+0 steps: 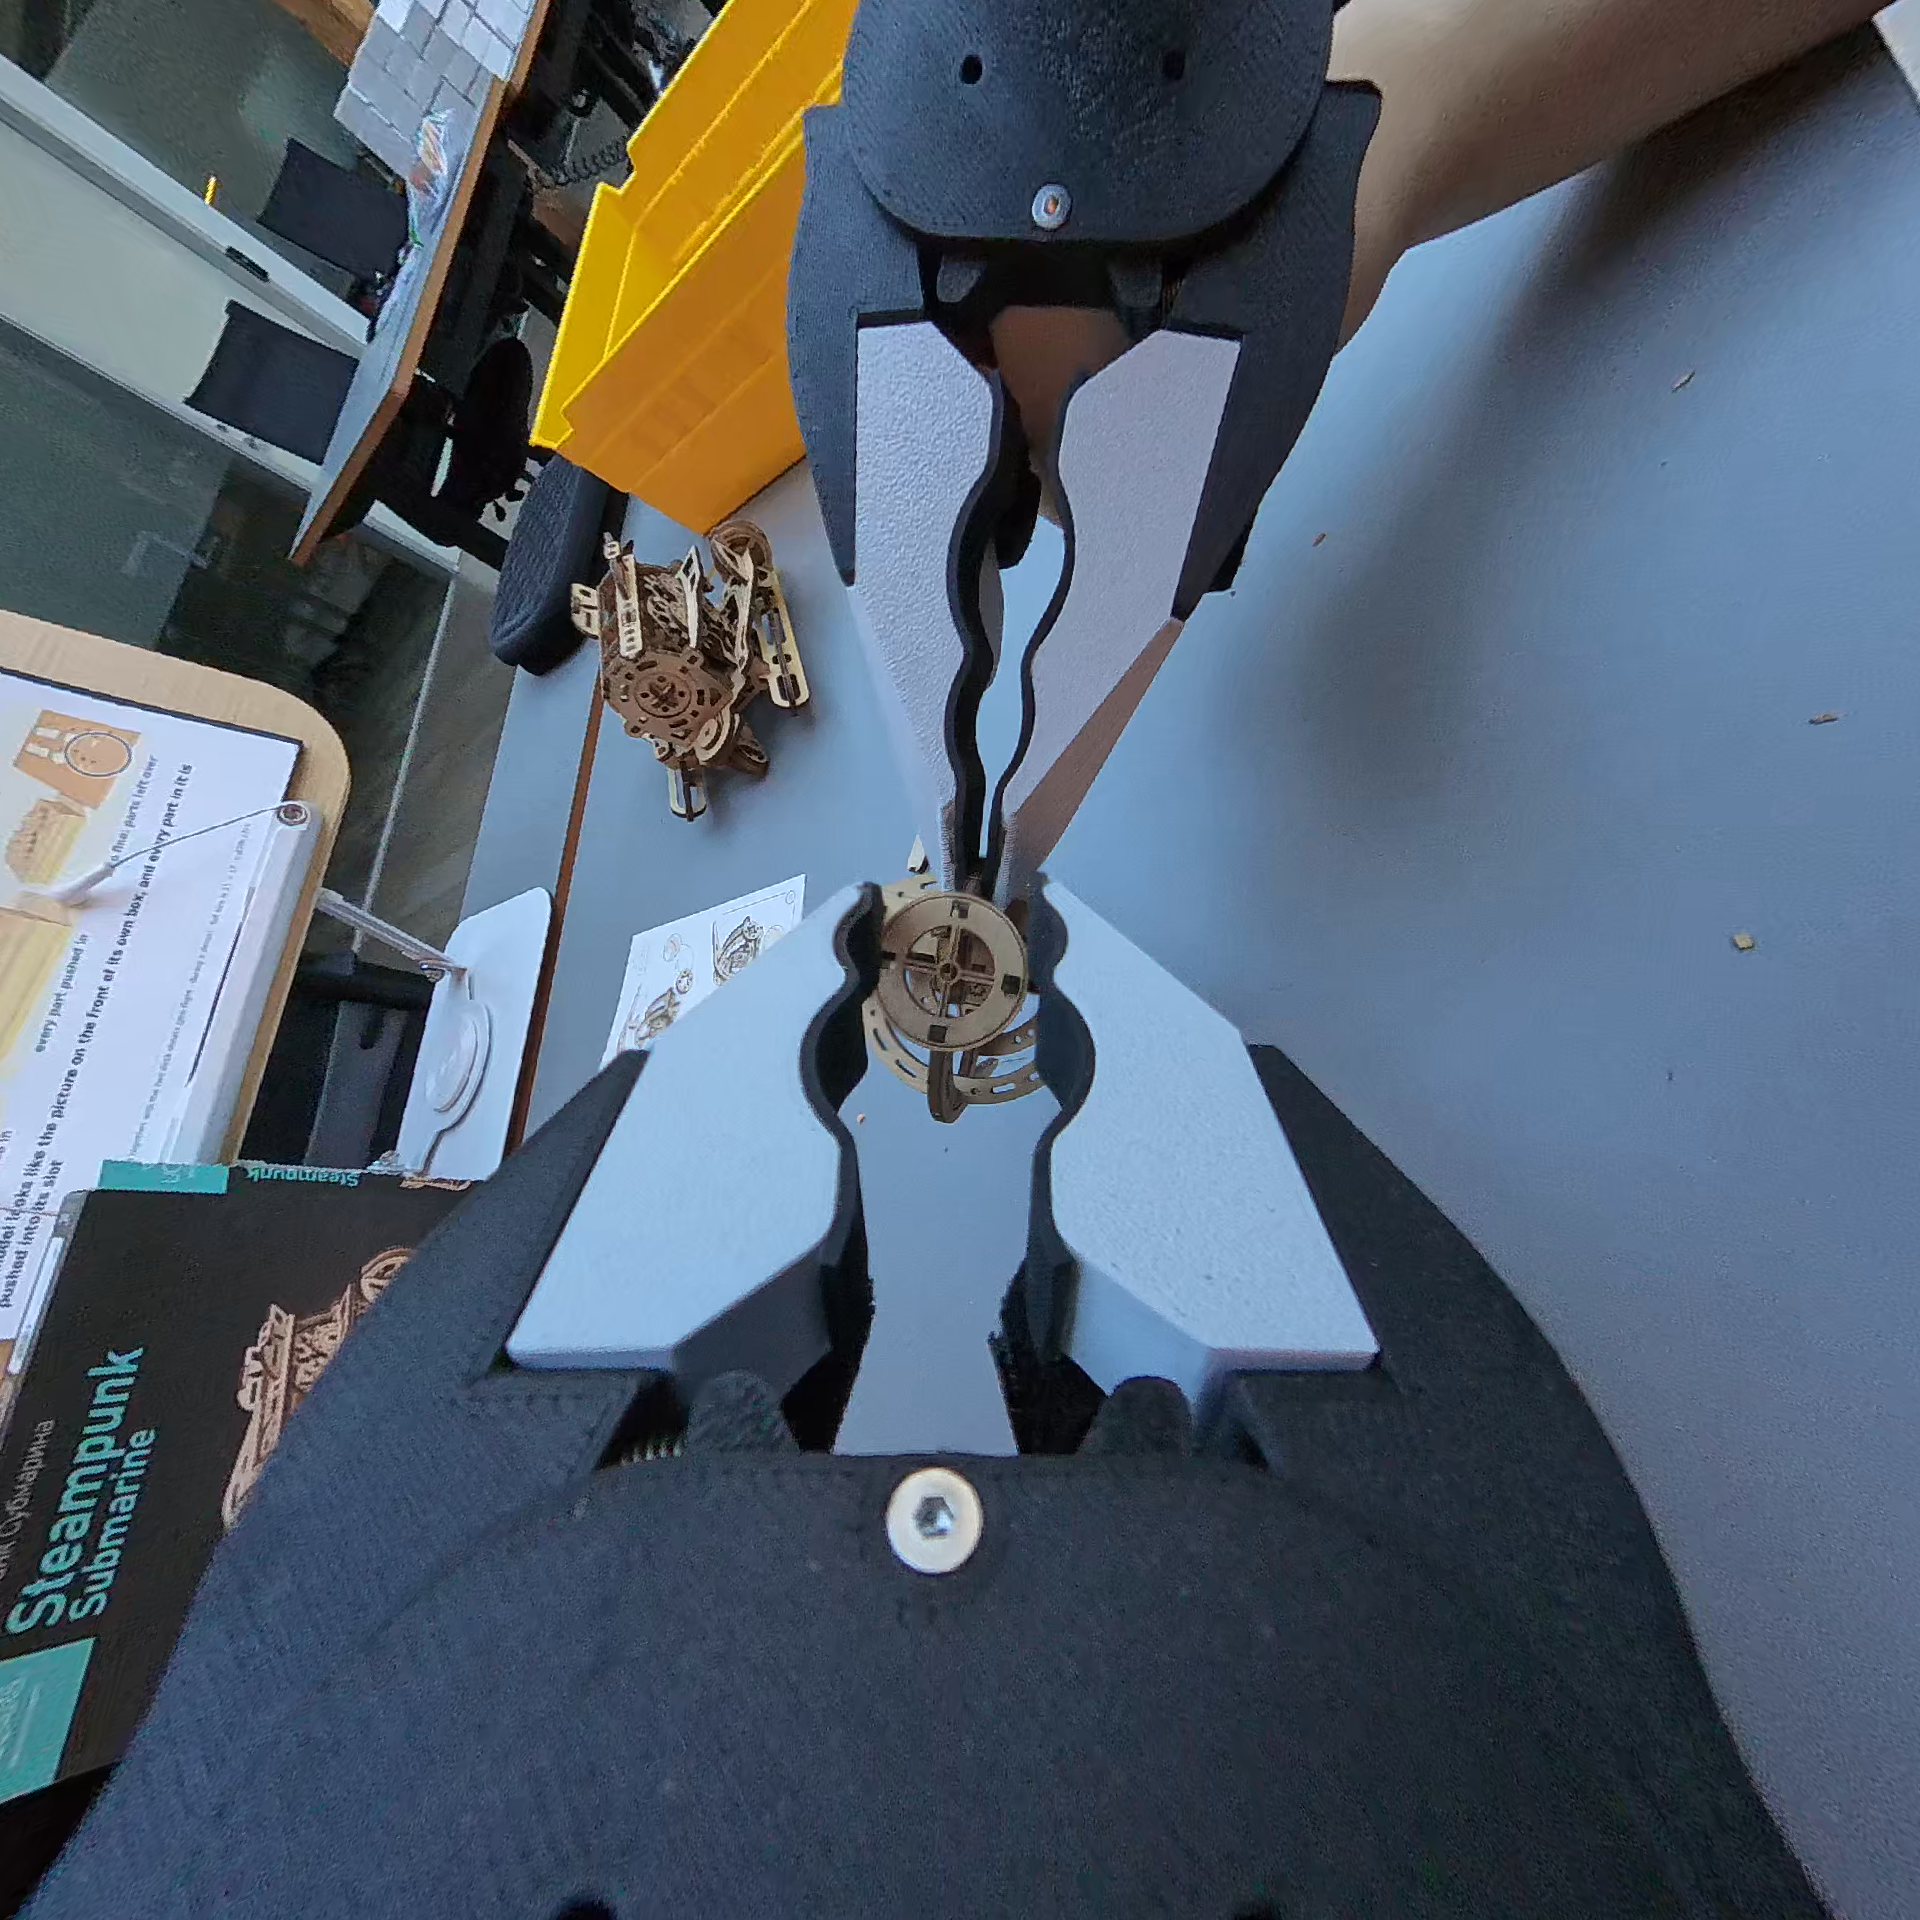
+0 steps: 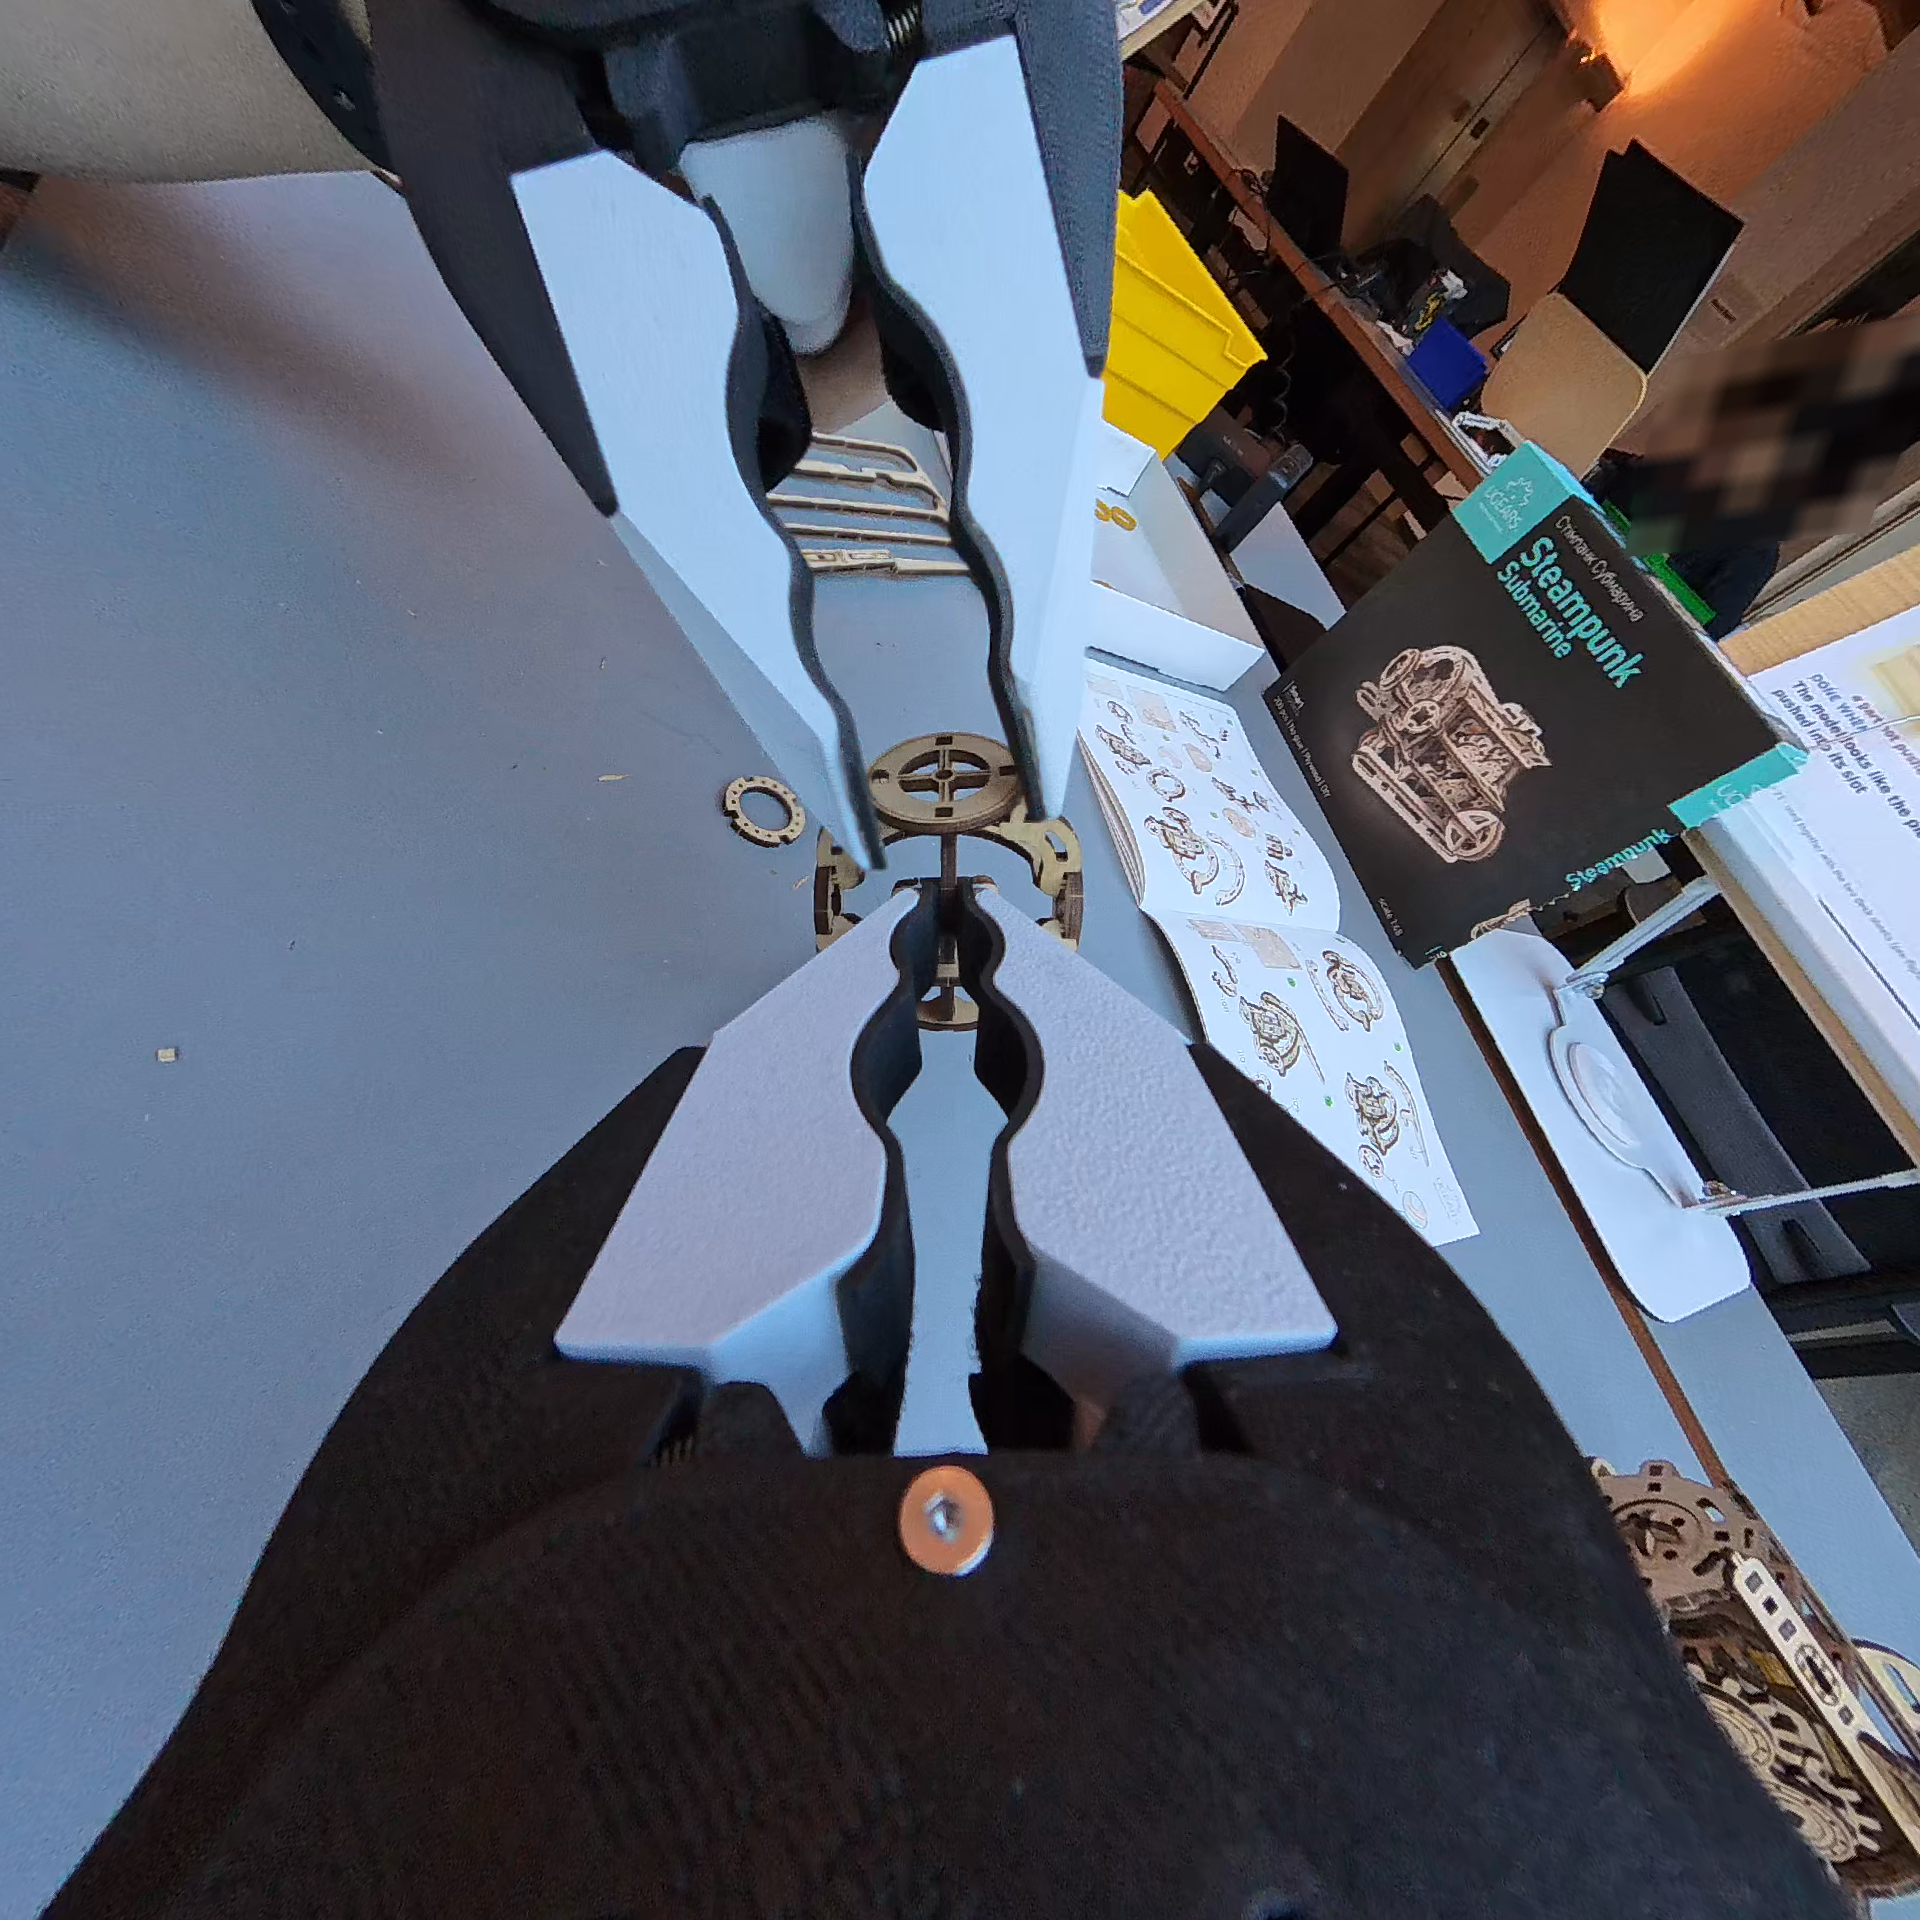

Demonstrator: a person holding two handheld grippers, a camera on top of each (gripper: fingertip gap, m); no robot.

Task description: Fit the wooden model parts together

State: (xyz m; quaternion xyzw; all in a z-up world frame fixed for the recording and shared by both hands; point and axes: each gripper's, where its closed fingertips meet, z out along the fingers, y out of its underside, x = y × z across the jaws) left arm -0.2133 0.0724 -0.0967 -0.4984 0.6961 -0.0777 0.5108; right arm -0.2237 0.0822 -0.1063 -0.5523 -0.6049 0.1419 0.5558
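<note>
The wooden wheel assembly [image 1: 951, 982] is held above the grey counter [image 1: 1507, 935], between the two grippers that meet tip to tip. The left gripper [image 1: 948, 971] has its fingers closed on the round spoked wheel of the assembly, one finger on each side of the rim. The right gripper [image 2: 943, 914] has its fingers closed on the thin central axle below the wheel, and curved slotted wooden bands stand around this axle.

Just beside the assembly a small toothed wooden ring [image 2: 764, 810] lies flat on the counter. Near it on the other side lies an open instruction booklet [image 2: 1247, 935]. Farther off stands a partly built wooden model [image 1: 686, 665], then a dark product box [image 2: 1507, 717], and behind them yellow bins [image 1: 686, 312].
</note>
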